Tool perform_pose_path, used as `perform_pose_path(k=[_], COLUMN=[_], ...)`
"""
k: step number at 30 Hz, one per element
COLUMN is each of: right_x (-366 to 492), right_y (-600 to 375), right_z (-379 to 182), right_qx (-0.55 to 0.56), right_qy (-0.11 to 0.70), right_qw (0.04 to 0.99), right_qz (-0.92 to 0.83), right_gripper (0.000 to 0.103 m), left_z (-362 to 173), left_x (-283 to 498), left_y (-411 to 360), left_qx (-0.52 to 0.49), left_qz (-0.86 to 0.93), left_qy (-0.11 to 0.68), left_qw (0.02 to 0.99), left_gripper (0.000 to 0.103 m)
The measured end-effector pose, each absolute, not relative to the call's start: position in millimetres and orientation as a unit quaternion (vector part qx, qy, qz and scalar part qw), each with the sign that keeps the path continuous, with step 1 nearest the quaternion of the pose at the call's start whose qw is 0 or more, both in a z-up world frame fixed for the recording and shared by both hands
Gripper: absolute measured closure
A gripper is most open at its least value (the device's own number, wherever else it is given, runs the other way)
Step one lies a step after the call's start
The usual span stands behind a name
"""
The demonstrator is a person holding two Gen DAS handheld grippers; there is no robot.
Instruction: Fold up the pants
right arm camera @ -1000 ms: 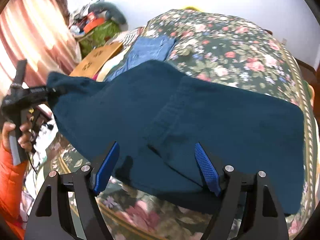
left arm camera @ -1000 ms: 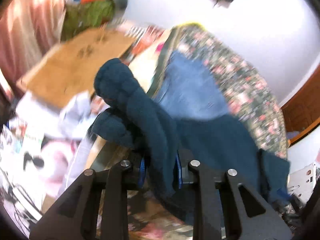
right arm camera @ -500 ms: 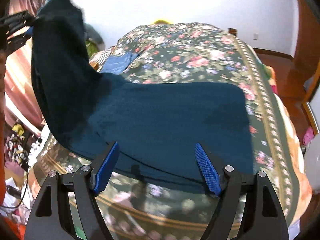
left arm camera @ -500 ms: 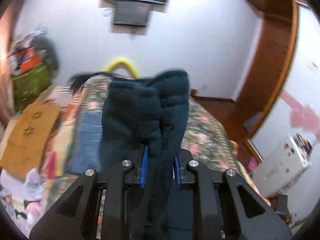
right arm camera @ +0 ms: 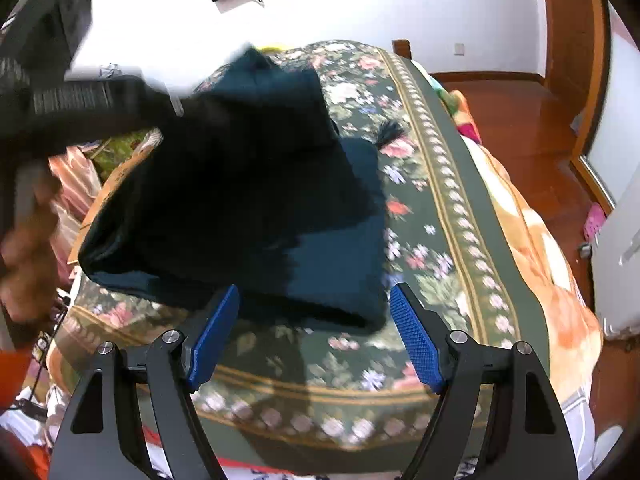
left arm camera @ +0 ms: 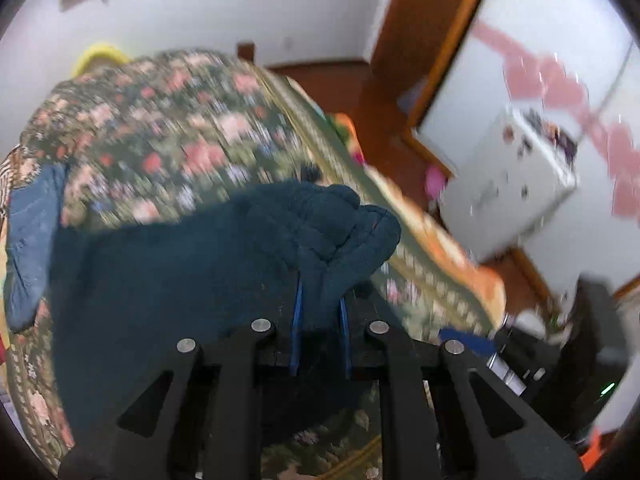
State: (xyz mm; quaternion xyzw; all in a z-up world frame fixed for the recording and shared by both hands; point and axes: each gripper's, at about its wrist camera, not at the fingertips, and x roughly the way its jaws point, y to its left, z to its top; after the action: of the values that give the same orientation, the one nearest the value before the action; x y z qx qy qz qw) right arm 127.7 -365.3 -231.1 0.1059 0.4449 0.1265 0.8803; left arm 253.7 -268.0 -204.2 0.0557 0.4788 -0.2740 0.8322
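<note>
The dark teal pants (left arm camera: 168, 280) lie on the floral bedspread (left arm camera: 168, 128). My left gripper (left arm camera: 320, 308) is shut on a bunched end of the pants and holds it over the rest of the cloth, near the bed's right side. In the right wrist view the pants (right arm camera: 248, 208) are folded over themselves, the lifted end hanging from the left gripper's arm (right arm camera: 80, 100) at the upper left. My right gripper (right arm camera: 316, 332) is open and empty, just in front of the pants' near edge.
A blue denim garment (left arm camera: 32, 232) lies at the bed's left side. An orange blanket (right arm camera: 520, 232) hangs along the bed's right edge above the wooden floor (right arm camera: 532, 128). A white cabinet (left arm camera: 508, 188) stands to the right of the bed.
My left gripper has swung the held end of the pants from the left, up and across to the right over the lying part. My right gripper stayed open and drew back a little.
</note>
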Motion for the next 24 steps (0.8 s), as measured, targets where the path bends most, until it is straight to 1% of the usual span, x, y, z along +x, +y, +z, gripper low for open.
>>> perform_pose_path(k=[5,7,8,10,12,13,14,19,21,24], right_x=[126,125,125,124,122,119,119,125,130,139], right_y=[-365,-361,-360,-357,-356,-354,-354,-350,-346,-335], right_z=[-245,-250,-252,-255,-256,-255,-254,-253,-254,-257], right_qx=[0.100,0.098,0.098,0.098,0.099,0.099,0.099,0.101,0.099,0.094], right_qy=[0.463,0.469,0.472,0.476,0.477,0.477,0.477,0.479,0.480,0.486], right_qw=[0.871,0.868,0.866,0.863,0.863,0.863,0.863,0.860,0.859,0.854], right_qz=[0.128,0.129,0.131,0.133,0.134,0.134,0.135,0.143,0.148,0.163], right_gripper=[0.028,0.028,0.028,0.028,0.028,0.028,0.028,0.028,0.028,0.028], left_z=[-233,-237,-237,-235,-227,-219,-212,-183,-179,-183], left_x=[238,239,237,239,240,238,237,254,272,310], left_y=[-273,-270,-273,-270,-266,-261,-255,-220,-204,-179], left_qx=[0.085,0.081,0.079,0.073,0.060,0.050,0.045,0.055,0.073,0.121], left_qz=[-0.276,-0.274,-0.275,-0.277,-0.287,-0.289,-0.286,-0.244,-0.198,-0.129], left_qy=[0.508,0.517,0.520,0.531,0.532,0.518,0.502,0.459,0.442,0.424], left_qw=[0.811,0.807,0.805,0.798,0.794,0.804,0.815,0.852,0.872,0.888], left_gripper=[0.088,0.084,0.081,0.068,0.018,0.013,0.011,0.010,0.008,0.007])
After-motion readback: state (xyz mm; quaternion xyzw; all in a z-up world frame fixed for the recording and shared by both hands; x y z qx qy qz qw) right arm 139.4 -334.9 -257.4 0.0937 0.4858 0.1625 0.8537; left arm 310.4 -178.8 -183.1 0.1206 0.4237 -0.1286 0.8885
